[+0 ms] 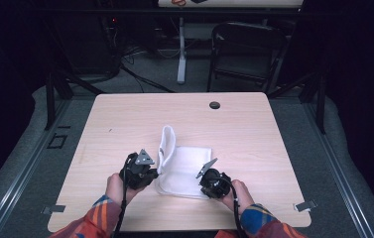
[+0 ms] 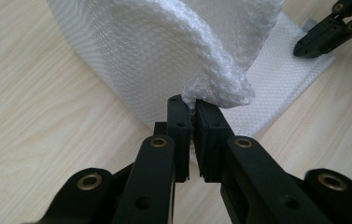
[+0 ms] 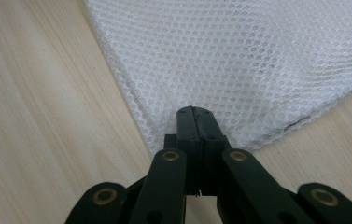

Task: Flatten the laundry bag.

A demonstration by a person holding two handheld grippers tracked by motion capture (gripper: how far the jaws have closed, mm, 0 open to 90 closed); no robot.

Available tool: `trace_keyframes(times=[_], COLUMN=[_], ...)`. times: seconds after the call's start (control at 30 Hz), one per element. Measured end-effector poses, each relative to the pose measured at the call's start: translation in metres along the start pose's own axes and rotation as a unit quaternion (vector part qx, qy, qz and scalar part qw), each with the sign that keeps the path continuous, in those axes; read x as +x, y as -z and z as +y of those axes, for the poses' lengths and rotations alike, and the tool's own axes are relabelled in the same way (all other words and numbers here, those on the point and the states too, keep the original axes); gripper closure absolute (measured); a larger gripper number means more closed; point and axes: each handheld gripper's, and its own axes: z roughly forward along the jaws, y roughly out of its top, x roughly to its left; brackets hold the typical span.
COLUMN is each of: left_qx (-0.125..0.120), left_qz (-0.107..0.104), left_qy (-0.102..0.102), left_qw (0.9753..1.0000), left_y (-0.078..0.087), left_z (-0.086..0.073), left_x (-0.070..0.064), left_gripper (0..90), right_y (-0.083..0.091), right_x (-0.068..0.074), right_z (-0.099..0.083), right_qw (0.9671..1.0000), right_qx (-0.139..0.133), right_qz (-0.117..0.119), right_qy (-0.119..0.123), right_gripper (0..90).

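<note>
A white mesh cloth [image 1: 184, 168] lies near the front middle of a pale wood-grain bench [image 1: 125, 124], seen from the high view, with its left edge lifted into an upright curl. A person's hands, in plaid sleeves, hold the left gripper [image 1: 147, 173] at that raised edge and the right gripper [image 1: 205, 179] at the cloth's front right corner.

The left gripper view adds close detail: its black fingers [image 2: 179, 126] are clamped on a bunched fold of the cloth [image 2: 173, 51], which rises and arches overhead, bubbled in texture. The other gripper's dark tips [image 2: 323, 35] show far off at the flat cloth's corner.

The right gripper view shows fine honeycomb weave, the cloth [image 3: 239, 60] lying flat in layers on the bench [image 3: 38, 116]. Its fingers [image 3: 187, 123] are pressed together at the cloth's edge; whether fabric is pinched between them cannot be told.
</note>
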Motion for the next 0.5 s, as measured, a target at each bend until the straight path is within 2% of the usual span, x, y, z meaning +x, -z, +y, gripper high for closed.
trace_keyframes(times=[0.1, 0.27, 0.5], left_qx=[-0.002, 0.008, 0.021], left_qz=[0.001, 0.001, -0.003], left_qy=[0.012, 0.011, 0.024], left_qw=[0.9999, 0.9999, 0.9995], left_y=[-0.0005, -0.0032, -0.0069], left_z=[-0.0028, -0.0043, -0.0065], left_x=[0.0029, 0.0042, 0.0063], left_gripper=[86.2, 87.0, 87.1], right_y=[0.0004, 0.0013, 0.0032], right_x=[-0.0015, -0.0044, -0.0096], right_z=[-0.0008, -0.0017, -0.0039], right_qw=[1.0, 1.0, 0.9999], right_qx=[0.0, 0.004, 0.01], right_qz=[0.001, -0.003, -0.007], right_qy=[-0.003, -0.001, -0.004], right_gripper=[90.0, 90.0, 90.0])
